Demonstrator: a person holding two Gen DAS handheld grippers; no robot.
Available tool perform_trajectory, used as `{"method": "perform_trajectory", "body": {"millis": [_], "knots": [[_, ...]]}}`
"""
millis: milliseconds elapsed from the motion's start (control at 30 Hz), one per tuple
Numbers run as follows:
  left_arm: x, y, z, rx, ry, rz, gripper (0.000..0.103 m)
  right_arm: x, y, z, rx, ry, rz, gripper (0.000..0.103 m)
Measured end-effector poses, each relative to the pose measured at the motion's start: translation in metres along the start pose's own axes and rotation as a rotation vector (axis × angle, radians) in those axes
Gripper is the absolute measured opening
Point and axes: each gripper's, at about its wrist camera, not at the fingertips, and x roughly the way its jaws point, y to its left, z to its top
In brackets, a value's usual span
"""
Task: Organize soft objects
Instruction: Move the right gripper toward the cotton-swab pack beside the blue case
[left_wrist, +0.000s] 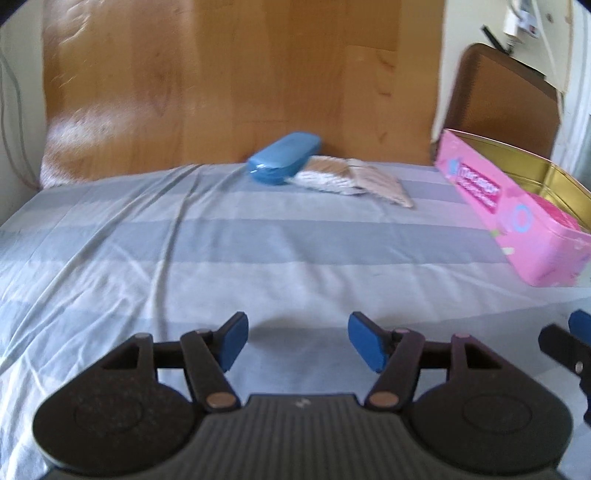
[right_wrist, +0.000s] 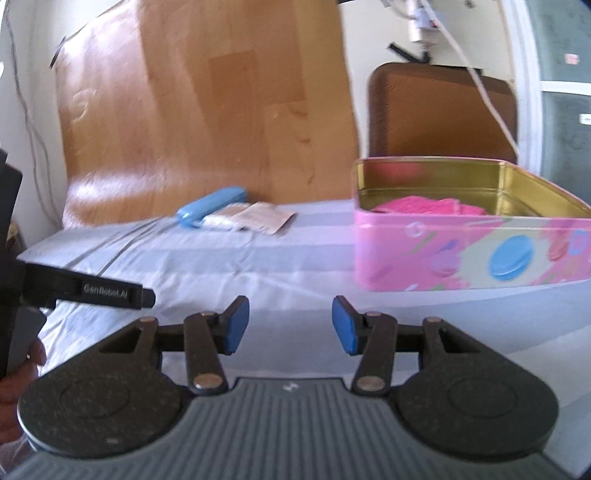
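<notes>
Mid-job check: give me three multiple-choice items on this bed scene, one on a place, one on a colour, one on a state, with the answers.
1. Where does the blue case lie?
A. inside the tin
B. by the wooden headboard, against the folded cloths
C. on the chair

2. What colour is the cloth in the pink tin?
A. pink
B. green
C. black

3. How is the right gripper?
A. shut on a cloth
B. open, with nothing between its pads
C. shut on the tin's rim

Answers: B, the case sits at the far end of the bed; A, pink fabric shows over the rim; B, only bedsheet shows between the pads.
</notes>
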Motion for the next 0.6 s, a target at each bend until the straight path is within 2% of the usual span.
{"method": "perform_trajectory", "body": {"millis": [267,433,600], "knots": [[0.008,0.035,0.001,-0.057,-0.018,0.027,0.066,0.02,0.038,-0.002,-0.092,0.054,0.044,0.053],[0.014,0.042,-0.002,-0.044,-0.064,0.088,0.066,0.04,0.057,0.005,-0.136,0.077,0.07,0.053],[0.012,0.042,-0.001,-0.043,-0.091,0.067,0.067,0.077,0.062,0.018,-0.146,0.104,0.055,0.053]]}}
